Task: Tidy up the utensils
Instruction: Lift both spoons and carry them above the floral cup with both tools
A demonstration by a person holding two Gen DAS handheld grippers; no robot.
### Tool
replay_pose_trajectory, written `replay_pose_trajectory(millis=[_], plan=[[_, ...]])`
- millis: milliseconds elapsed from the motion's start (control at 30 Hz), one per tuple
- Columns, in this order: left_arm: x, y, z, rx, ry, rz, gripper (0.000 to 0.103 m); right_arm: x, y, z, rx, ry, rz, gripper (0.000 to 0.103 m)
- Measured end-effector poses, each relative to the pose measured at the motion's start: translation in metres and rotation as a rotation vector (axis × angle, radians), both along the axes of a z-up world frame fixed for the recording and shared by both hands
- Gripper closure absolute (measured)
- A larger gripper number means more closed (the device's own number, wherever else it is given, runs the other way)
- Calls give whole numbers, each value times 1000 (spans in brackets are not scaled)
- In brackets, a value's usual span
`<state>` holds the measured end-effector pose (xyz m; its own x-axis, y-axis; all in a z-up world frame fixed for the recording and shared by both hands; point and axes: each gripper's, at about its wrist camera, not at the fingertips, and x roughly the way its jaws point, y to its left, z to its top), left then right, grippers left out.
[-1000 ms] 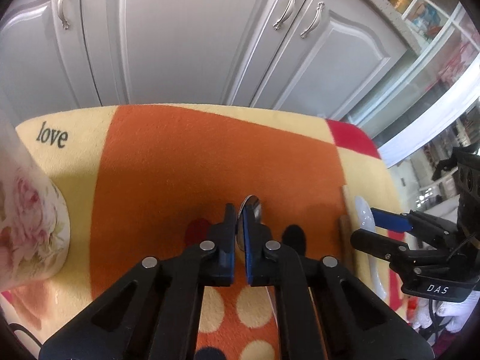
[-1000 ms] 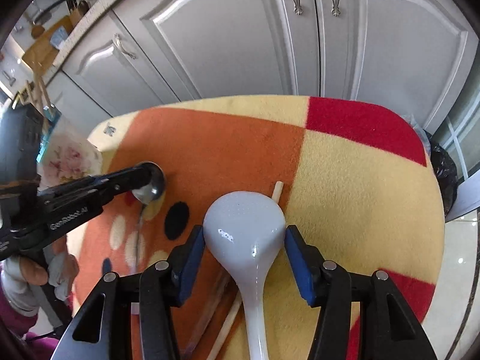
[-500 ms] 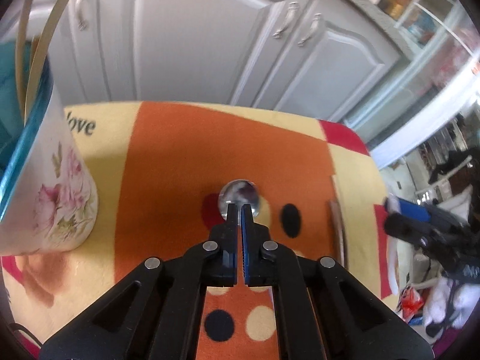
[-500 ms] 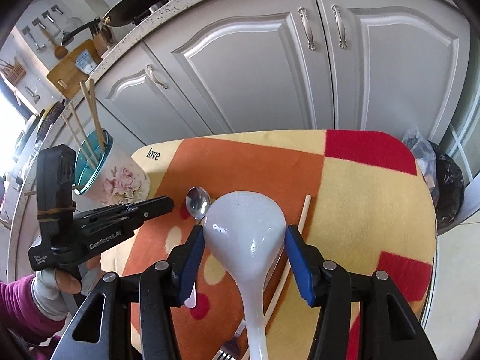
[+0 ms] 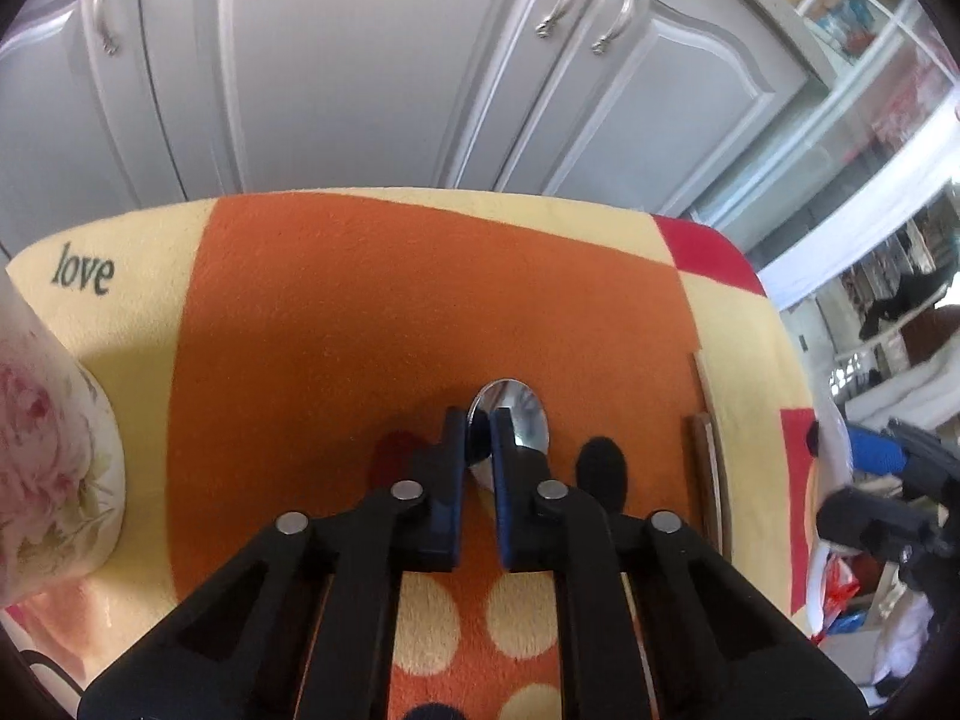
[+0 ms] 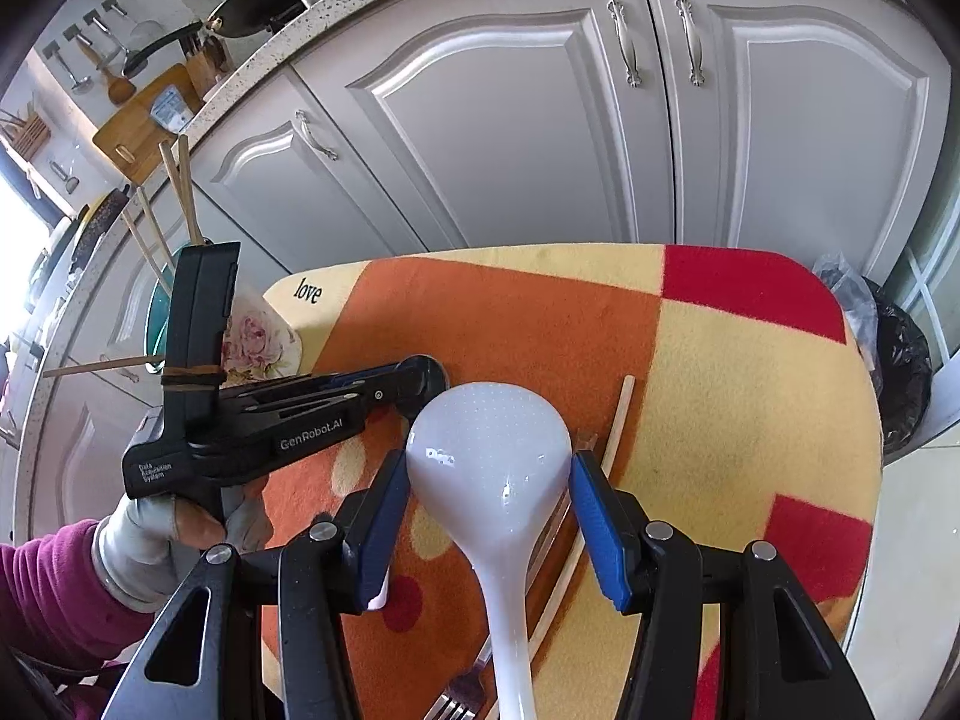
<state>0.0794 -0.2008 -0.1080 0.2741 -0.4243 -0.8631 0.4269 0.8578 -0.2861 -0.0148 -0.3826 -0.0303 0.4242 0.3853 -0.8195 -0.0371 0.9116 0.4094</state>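
My left gripper (image 5: 478,429) is shut on a metal spoon (image 5: 521,417), whose bowl sticks out past the fingertips just above the orange cloth (image 5: 360,330). It also shows in the right wrist view (image 6: 429,378). My right gripper (image 6: 489,501) is shut on a white plastic rice paddle (image 6: 489,456), held above the cloth. The floral utensil cup (image 5: 48,468) stands at the left edge; in the right wrist view the cup (image 6: 258,339) holds several chopsticks (image 6: 180,192).
A wooden chopstick (image 6: 615,420) and a fork (image 6: 456,702) lie on the cloth under the paddle. Grey cabinet doors (image 6: 540,138) stand behind the table. A black rubbish bag (image 6: 900,360) sits on the floor to the right.
My left gripper with the spoon has dropped lower and closer to the cloth, the cup sliding toward the left edge. My right gripper has lifted the paddle higher.
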Motion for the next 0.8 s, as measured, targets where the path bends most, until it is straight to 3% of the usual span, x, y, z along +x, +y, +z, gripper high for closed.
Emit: replay_pose_trajectory(millis=[300, 433, 600, 800], plan=[[-28, 31, 38, -40, -35, 26, 102, 2, 7, 12, 39, -34, -8, 50], [-51, 53, 79, -72, -115, 33, 102, 1, 13, 28, 87, -75, -7, 50], [-68, 90, 127, -138, -174, 58, 102, 6, 32, 50, 81, -123, 30, 50], [-76, 145, 190, -151, -297, 120, 102, 14, 66, 78, 60, -175, 110, 50]])
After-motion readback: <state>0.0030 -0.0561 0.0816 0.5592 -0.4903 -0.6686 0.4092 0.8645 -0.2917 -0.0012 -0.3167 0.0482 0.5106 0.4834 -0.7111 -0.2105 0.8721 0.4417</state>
